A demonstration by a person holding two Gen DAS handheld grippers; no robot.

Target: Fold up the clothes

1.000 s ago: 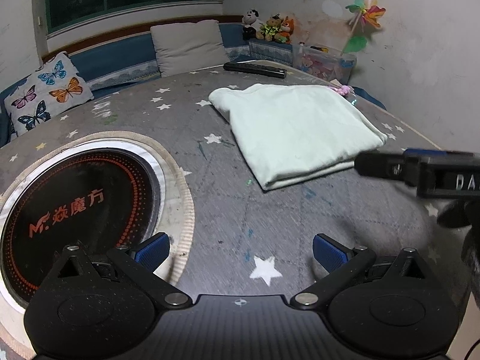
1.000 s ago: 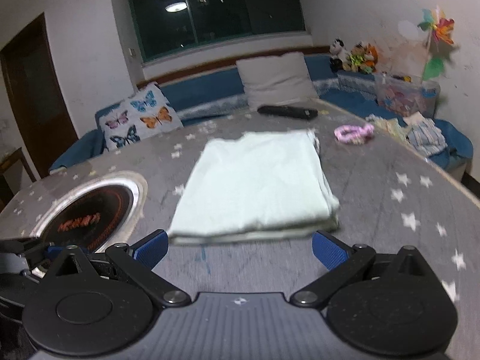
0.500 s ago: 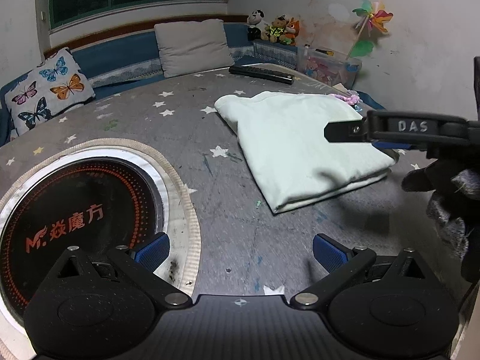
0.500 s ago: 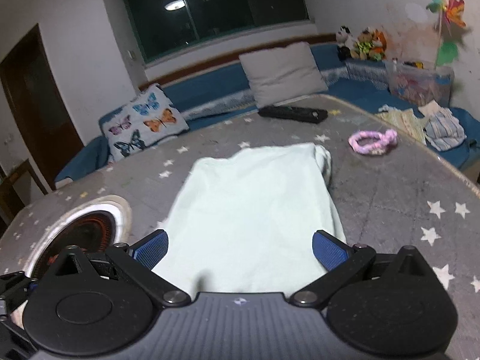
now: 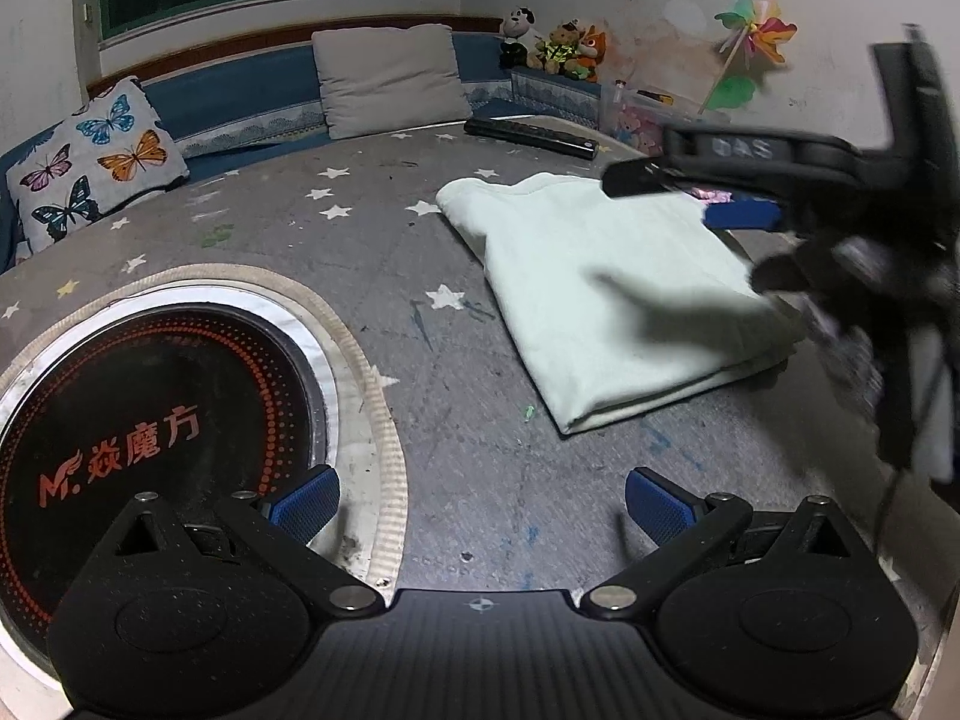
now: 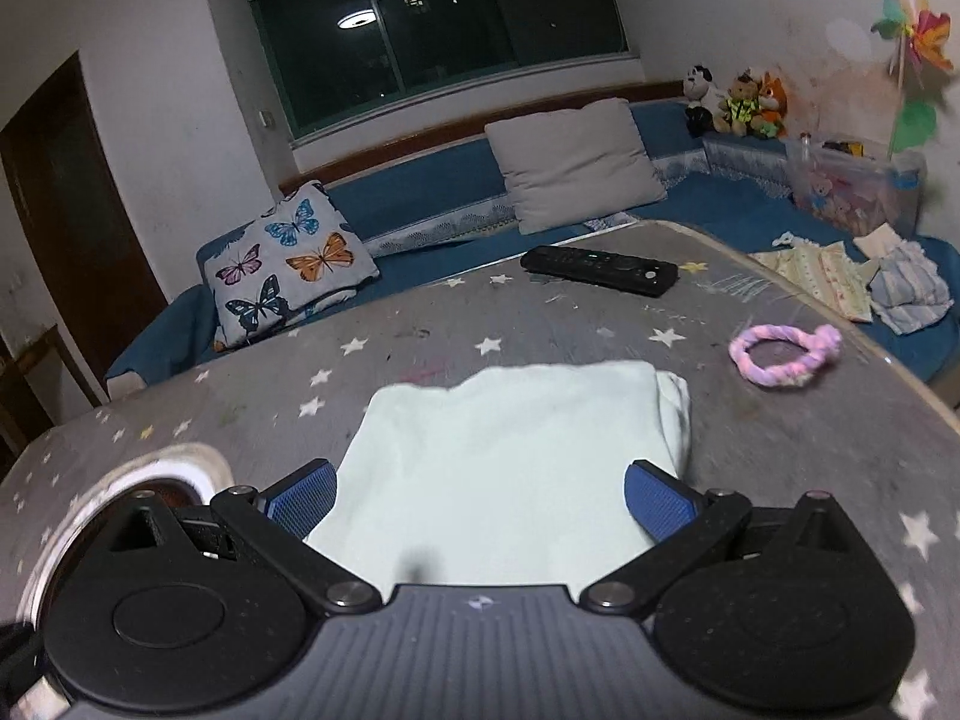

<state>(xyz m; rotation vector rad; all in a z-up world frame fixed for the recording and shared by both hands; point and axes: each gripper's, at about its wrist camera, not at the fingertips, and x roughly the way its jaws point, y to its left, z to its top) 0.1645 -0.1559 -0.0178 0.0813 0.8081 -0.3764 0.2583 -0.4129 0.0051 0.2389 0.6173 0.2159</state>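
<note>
Currently, a pale green folded garment [image 5: 606, 294] is seen lying flat on the grey star-patterned counter [image 5: 372, 276], toward its right half in the left wrist view. The folded edges are stacked along the near side, and a thicker rolled edge [image 6: 672, 414] is visible on its right side in the right wrist view.

The left tool [image 5: 480, 501] is held above bare counter, well short of the garment, with its blue pads [image 5: 303, 504] spread wide and nothing between them. A round black inset hob with red lettering [image 5: 138, 438] is set into the counter just beside the left pad.

The right tool [image 6: 480, 501] is held over the near part of the garment, its blue pads [image 6: 657, 504] also spread wide, with the cloth seen between them; whether the cloth is touched cannot be told. From the left wrist view, the right tool [image 5: 744, 198] is seen blurred above the garment's right edge, and a shadow is cast on the cloth.

A black remote control [image 6: 600, 270] is laid at the far edge of the counter, and a pink braided ring [image 6: 780, 357] is seen near the garment's right. Cushions, among them a butterfly cushion [image 6: 288, 264], are propped on the blue bench behind.
</note>
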